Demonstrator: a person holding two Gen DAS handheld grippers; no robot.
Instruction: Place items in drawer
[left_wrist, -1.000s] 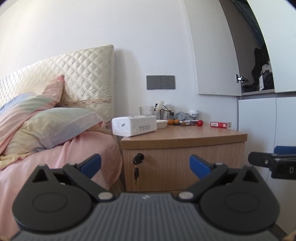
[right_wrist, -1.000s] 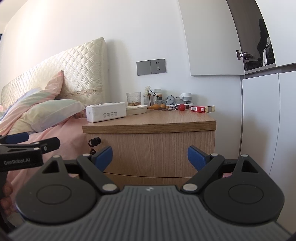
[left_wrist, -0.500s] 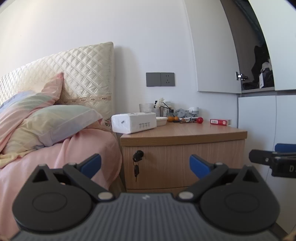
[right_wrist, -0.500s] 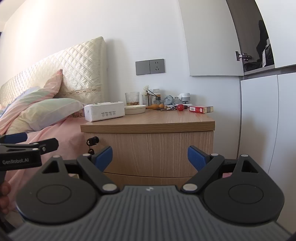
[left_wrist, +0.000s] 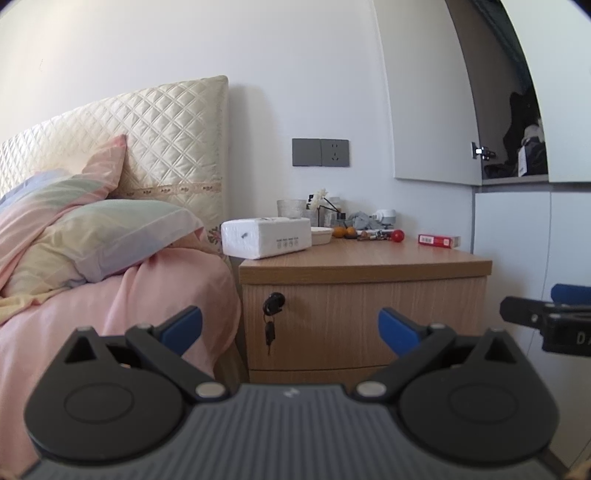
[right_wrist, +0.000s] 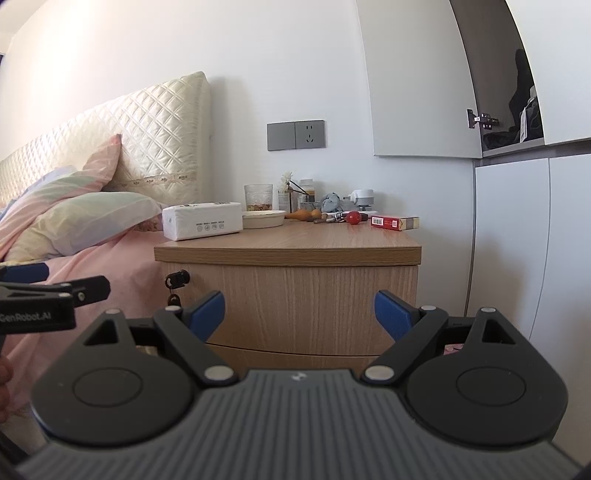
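Left gripper (left_wrist: 290, 326) and right gripper (right_wrist: 299, 312): both spread wide, nothing between the pads, both facing the nightstand drawer (right_wrist: 295, 302), shut, key (left_wrist: 270, 334) in its lock. On the nightstand top: tissue box (right_wrist: 202, 220) at left edge, red cigarette pack (right_wrist: 393, 223) near right edge, red ball (right_wrist: 353, 217) beside it

Bedside cabinet (right_wrist: 295, 254) sits dead ahead, bed (left_wrist: 110, 295) pressed up on its left, wardrobe doors (right_wrist: 532, 240) on its right. On top: tissue pack (right_wrist: 203, 220) at the left front corner, bowl (right_wrist: 264, 219) just beside it, glass (right_wrist: 258, 197) behind, ball (right_wrist: 354, 218) further right, then the small box (right_wrist: 393, 222) nearest the wardrobe. Keys (left_wrist: 271, 317) hang at the drawer front's upper left.
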